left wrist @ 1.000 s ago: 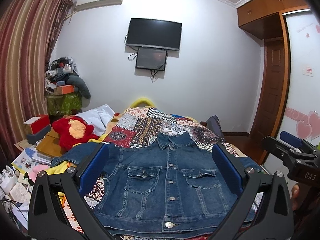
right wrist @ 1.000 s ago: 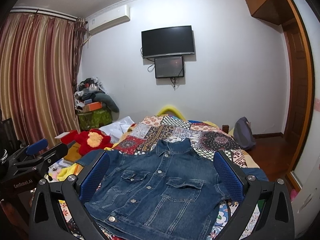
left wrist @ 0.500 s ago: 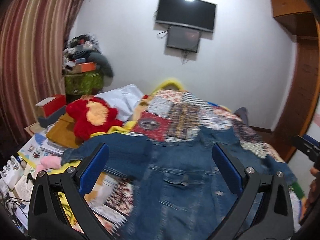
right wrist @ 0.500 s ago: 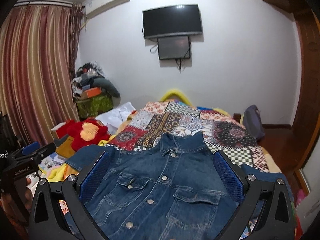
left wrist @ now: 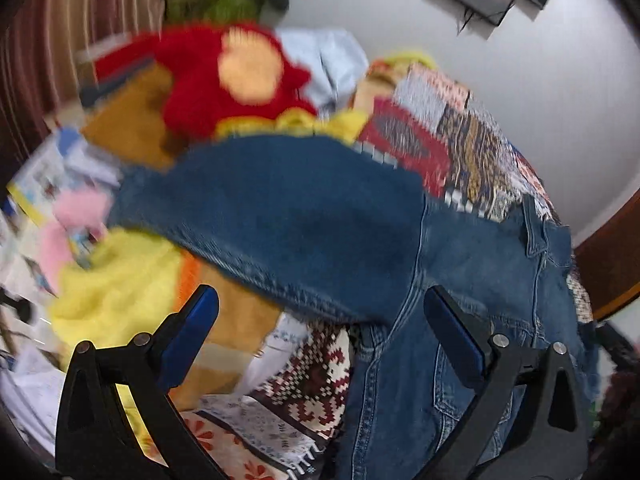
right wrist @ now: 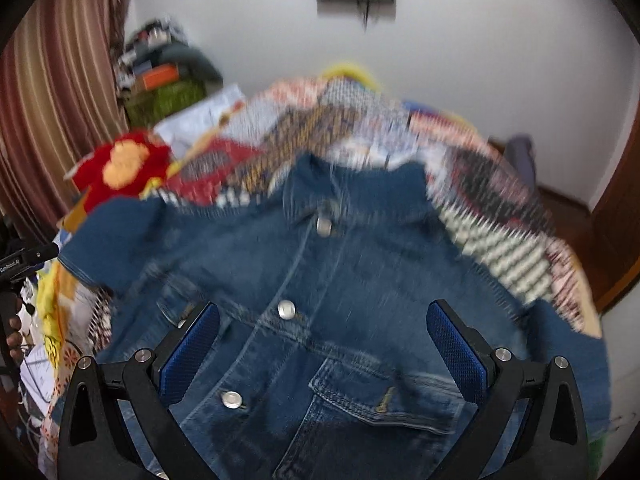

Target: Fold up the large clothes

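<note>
denim jacket (right wrist: pixel 320 280) spread on patchwork quilt (right wrist: pixel 500 200); both tools apart, holding nothing

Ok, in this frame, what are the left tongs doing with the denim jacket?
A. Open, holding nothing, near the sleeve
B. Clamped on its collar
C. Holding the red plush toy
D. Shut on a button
A: the left tongs stand wide open with nothing between the blue pads, with the jacket sleeve just ahead of them.

Your denim jacket (right wrist: pixel 320 300) lay front-up on the bed, buttoned, collar toward the far wall; one sleeve (left wrist: pixel 280 216) stretched out sideways; your view of it was motion-blurred.
</note>
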Demonstrator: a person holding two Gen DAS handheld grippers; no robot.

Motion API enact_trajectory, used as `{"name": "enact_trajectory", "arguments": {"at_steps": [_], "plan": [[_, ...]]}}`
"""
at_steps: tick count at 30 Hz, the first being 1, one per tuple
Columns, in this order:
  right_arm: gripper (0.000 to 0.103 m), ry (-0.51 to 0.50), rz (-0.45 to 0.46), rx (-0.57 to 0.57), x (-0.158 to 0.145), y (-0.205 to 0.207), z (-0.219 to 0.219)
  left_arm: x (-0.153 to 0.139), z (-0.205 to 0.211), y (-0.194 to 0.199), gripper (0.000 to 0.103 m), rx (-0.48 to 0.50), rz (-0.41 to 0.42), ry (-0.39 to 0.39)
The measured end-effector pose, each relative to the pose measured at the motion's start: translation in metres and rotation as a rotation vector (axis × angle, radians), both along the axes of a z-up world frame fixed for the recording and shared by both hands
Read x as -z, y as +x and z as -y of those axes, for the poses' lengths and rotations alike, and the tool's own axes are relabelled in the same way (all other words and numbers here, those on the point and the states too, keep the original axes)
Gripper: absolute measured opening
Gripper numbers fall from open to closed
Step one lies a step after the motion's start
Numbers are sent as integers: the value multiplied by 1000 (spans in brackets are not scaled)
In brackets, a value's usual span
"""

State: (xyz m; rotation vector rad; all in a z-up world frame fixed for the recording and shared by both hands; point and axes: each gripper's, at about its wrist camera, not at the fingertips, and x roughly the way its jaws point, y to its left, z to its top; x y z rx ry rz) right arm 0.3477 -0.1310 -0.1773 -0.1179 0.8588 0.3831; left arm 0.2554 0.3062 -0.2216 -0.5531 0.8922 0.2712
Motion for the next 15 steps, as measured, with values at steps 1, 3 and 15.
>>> {"name": "enact_trajectory", "arguments": {"at_steps": [1,3,15], "plan": [[103,-7,-45,-7,13,9,-3,9,-3,5,103,5,-5,-44],[103,-16,-104,-19,32,21,-8,21,-9,7,100,8,4,-130],[103,39,-244,-70,70,35,-21,19,-42,23,35,-100,99,-143]]}}
